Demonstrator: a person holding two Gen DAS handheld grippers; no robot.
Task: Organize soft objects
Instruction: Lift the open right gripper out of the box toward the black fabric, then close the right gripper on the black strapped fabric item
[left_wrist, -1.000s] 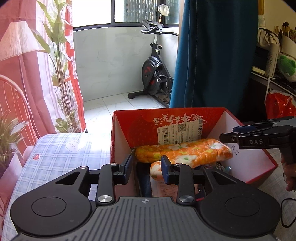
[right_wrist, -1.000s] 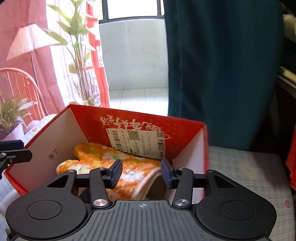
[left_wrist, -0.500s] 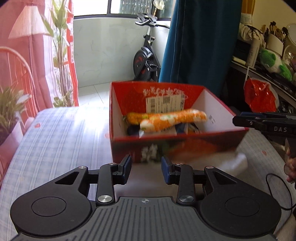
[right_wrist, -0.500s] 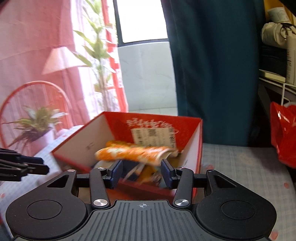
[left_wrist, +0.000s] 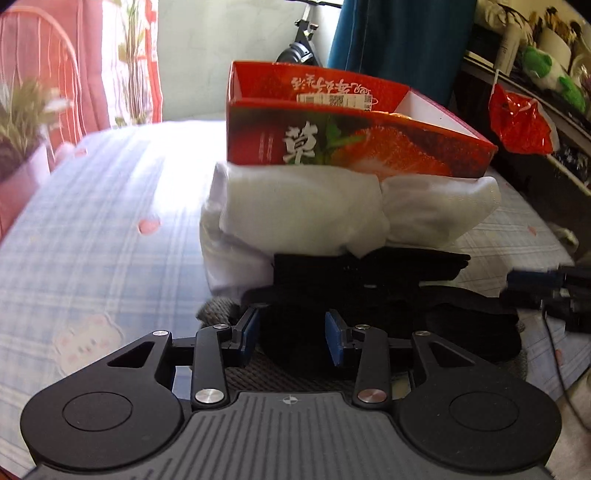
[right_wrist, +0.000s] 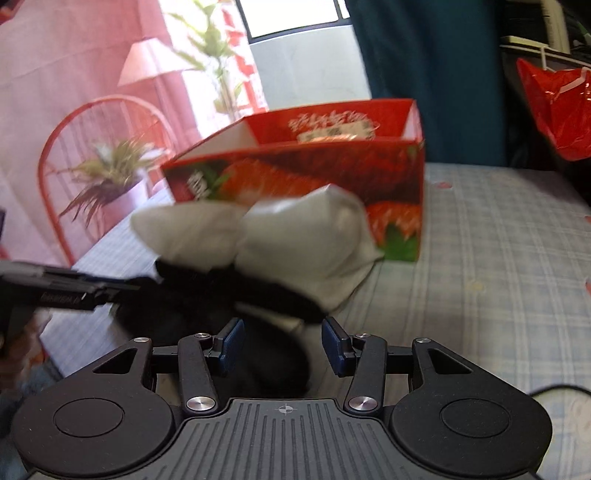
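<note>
A red strawberry box (left_wrist: 354, 144) stands on the checked bedsheet; it also shows in the right wrist view (right_wrist: 295, 170). A white cloth bundle (left_wrist: 317, 210) leans against its front, seen too in the right wrist view (right_wrist: 295, 240). A black garment (left_wrist: 369, 291) lies in front of the white bundle; it also shows in the right wrist view (right_wrist: 236, 295). My left gripper (left_wrist: 291, 341) is open, low over the black garment's near end. My right gripper (right_wrist: 282, 345) is open, its jaws on either side of the black garment. The box's contents are mostly hidden.
A red plastic bag (left_wrist: 521, 122) hangs at a dark shelf on the right. A red wire chair (right_wrist: 99, 155) and a potted plant (right_wrist: 110, 173) stand left of the bed. A blue curtain (left_wrist: 395, 40) hangs behind the box. A grey knit item (left_wrist: 218, 310) peeks out by the left jaw.
Both grippers have pulled back from over the box and dropped low to the clothes in front of it. Both stay open.
</note>
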